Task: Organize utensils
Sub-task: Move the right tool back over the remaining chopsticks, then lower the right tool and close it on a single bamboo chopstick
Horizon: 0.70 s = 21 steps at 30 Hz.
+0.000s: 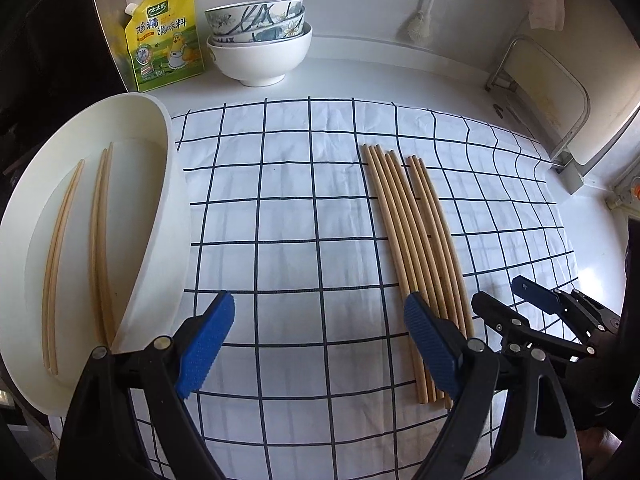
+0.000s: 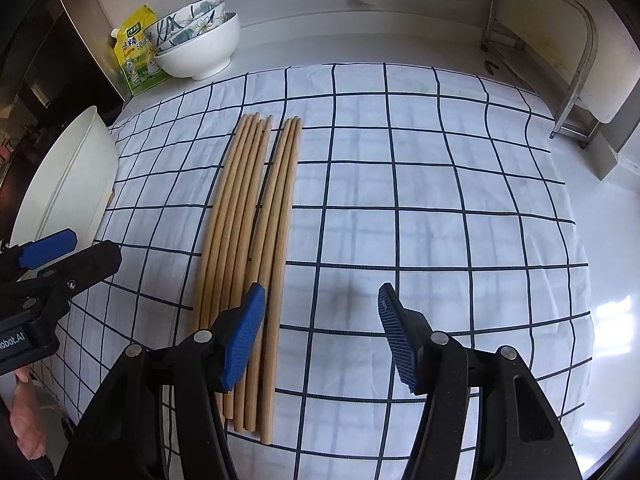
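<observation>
Both hand-held grippers point steeply down at a white worktop [image 2: 600, 280] covered by a checked cloth [image 1: 300, 208]. Left hand-held gripper [image 1: 318, 344] has its blue pads spread wide over bare cloth, holding nothing. Right hand-held gripper [image 2: 320, 332] is also spread, empty, its left pad over the near ends of the chopsticks [image 2: 256, 216]. These loose chopsticks lie side by side on the cloth, running away from the cameras. Four more chopsticks, the tray chopsticks [image 1: 80, 248], lie in a white tray [image 1: 160, 208] at the cloth's left edge. Behind stand stacked bowls [image 1: 258, 40] beside a yellow pouch [image 1: 164, 40]. A rack [image 2: 560, 48] stands far right.
</observation>
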### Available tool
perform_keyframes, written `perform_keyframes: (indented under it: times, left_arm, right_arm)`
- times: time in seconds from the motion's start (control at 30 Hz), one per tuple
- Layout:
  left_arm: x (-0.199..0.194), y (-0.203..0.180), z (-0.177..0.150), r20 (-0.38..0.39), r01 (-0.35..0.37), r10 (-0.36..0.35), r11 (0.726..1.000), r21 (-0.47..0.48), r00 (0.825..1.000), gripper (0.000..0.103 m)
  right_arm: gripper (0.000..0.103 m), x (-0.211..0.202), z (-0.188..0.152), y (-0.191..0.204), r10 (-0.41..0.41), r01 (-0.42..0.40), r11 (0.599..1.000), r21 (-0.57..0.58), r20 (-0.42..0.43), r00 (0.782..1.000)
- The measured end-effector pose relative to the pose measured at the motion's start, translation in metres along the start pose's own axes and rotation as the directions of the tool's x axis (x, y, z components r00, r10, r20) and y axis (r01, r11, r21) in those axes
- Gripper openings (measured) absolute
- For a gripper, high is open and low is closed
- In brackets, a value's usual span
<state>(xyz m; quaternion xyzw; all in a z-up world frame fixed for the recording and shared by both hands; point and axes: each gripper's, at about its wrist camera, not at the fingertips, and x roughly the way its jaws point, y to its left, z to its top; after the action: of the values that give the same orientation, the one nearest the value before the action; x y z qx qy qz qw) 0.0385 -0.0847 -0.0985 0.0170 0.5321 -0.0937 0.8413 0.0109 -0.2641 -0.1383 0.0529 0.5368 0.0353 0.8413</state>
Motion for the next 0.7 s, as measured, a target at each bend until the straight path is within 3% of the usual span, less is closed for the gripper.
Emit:
perform_keyframes:
  times: [0.7]
  left_arm:
    - [0.010,-0.005,-0.001,-0.018,0.006,-0.006,1.000,-0.005,1.000,0.085]
  right_arm:
    - [0.057,0.013,0.003,0.003,-0.056,0.056,0.997,-0.044,0.001,0.998]
